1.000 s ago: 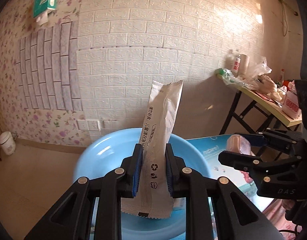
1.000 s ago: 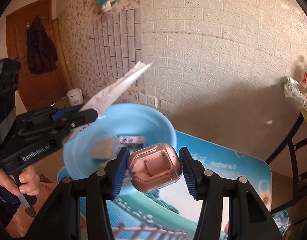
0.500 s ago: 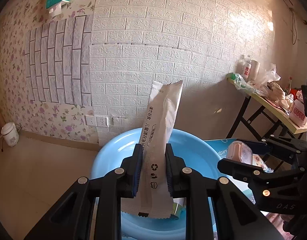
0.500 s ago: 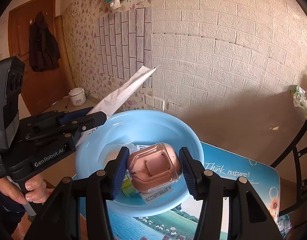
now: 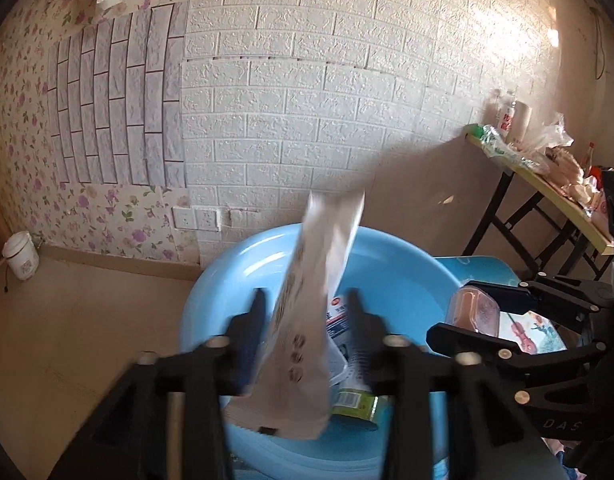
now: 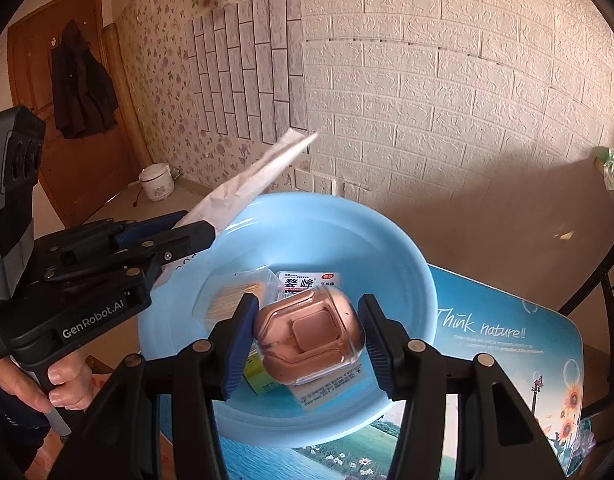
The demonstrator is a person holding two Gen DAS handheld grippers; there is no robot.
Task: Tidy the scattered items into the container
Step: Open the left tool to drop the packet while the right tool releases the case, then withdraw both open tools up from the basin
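Observation:
The light blue basin (image 5: 403, 268) (image 6: 371, 232) stands on a printed table. My left gripper (image 5: 305, 320) is over its near rim with its jaws spread, and the long white sachet (image 5: 307, 320) hangs blurred between them, slipping down. The sachet also shows in the right wrist view (image 6: 247, 184), sticking out of the left gripper (image 6: 187, 236). My right gripper (image 6: 305, 336) is shut on a pink-brown clear plastic case (image 6: 309, 340) (image 5: 473, 312) above the basin. The right gripper also shows in the left wrist view (image 5: 467, 316).
In the basin lie a box of toothpicks (image 6: 231, 296), a white labelled pack (image 6: 307, 282) and a green-yellow pack (image 5: 353, 402). The table top (image 6: 507, 340) runs to the right. A cluttered folding table (image 5: 547, 176) stands at the far right. A white pot (image 6: 157, 182) sits on the floor.
My left gripper has opened and the white sachet has tilted and begun to drop. Both grippers have moved further over the basin. The right grip on the case is unchanged.

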